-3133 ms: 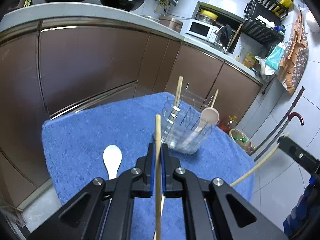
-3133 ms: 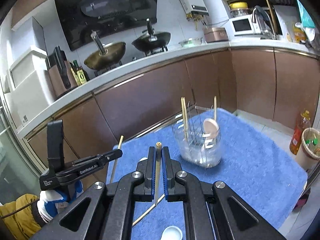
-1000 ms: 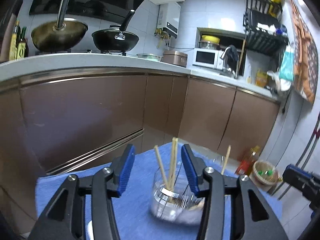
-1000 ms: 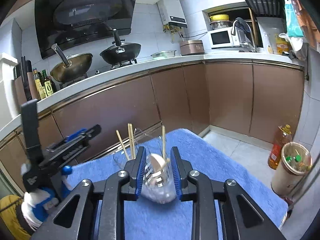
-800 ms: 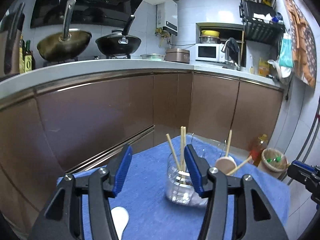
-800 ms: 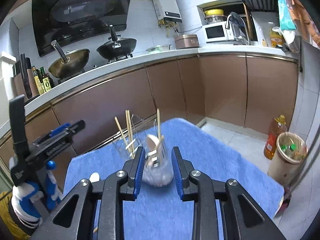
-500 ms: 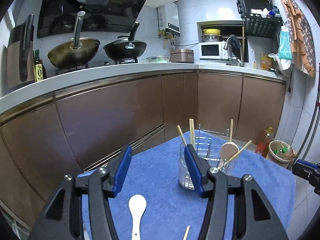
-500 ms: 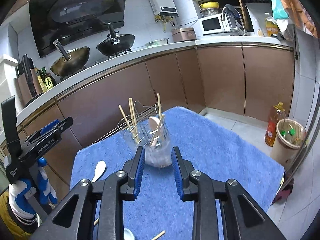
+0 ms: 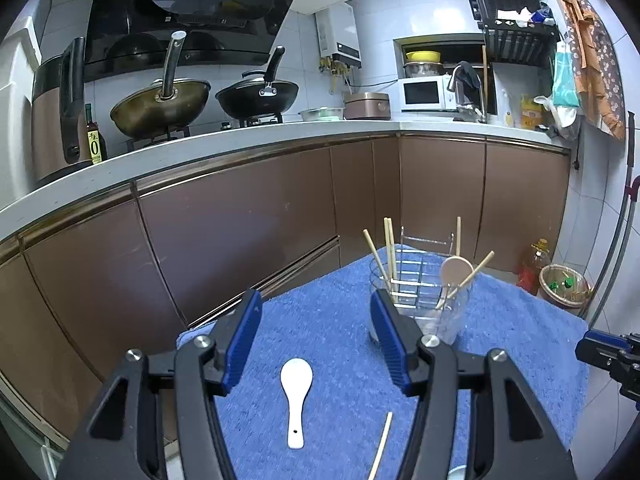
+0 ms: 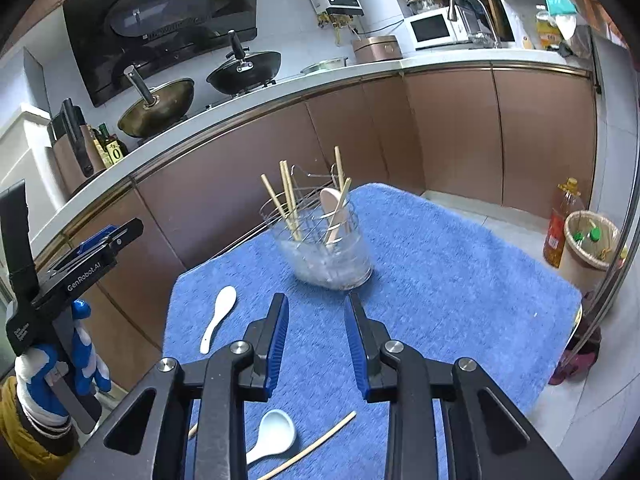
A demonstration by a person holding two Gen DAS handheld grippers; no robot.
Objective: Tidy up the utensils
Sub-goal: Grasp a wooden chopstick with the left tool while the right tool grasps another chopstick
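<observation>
On the blue mat (image 10: 440, 280), white spoon (image 9: 295, 394) lies handle toward camera.

A holder (image 10: 328, 248) stands on the tabletop (image 10: 460, 280) with chopsticks (image 10: 286, 200) in it. Two spoons (image 10: 218, 318) and one chopstick (image 10: 312, 446) lie in front of it, nearer the tools.

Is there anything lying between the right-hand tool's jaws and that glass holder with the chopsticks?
No. In the right wrist view, only bare blue towel lies between the right gripper and the holder. The spoons and loose chopstick lie off that line.
</observation>
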